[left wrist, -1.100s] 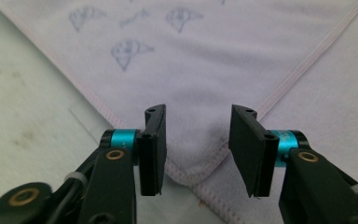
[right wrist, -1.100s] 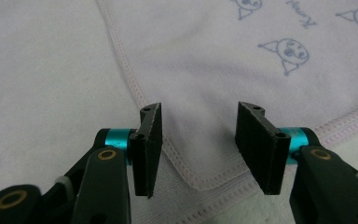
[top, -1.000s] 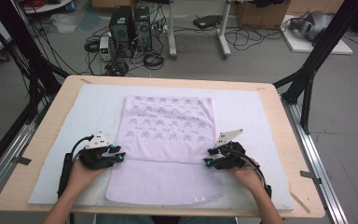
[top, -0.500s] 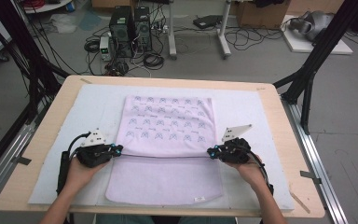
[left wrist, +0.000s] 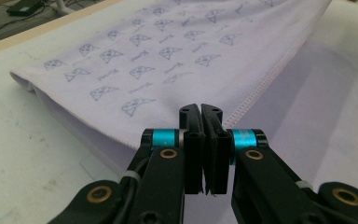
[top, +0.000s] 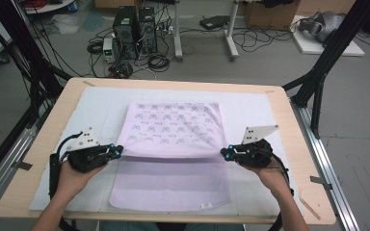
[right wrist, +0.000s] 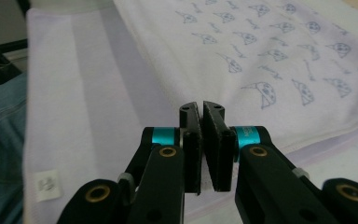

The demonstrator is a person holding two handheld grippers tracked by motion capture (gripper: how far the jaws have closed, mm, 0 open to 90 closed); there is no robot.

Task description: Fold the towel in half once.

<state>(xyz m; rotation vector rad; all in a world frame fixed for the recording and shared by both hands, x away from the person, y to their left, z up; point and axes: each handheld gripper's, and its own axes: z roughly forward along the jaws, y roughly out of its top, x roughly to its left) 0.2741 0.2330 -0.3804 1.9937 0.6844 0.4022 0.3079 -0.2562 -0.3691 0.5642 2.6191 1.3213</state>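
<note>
Here the lilac towel (top: 173, 144) lies mid-table on the white mat (top: 250, 110), its long axis running twelve to six. The left gripper (top: 117, 150) pinches the folded layer's near edge at nine o'clock, the right gripper (top: 225, 153) at three o'clock, both clamped shut on cloth. That lifted edge spans nine to three; each hand is equally near, so the coming move must carry both ends evenly.

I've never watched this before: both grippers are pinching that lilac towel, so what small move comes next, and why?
Probably carry the pinched edge forward. The left gripper and right gripper are shut on the towel with its folded patterned half raised, the plain half flat.
</note>
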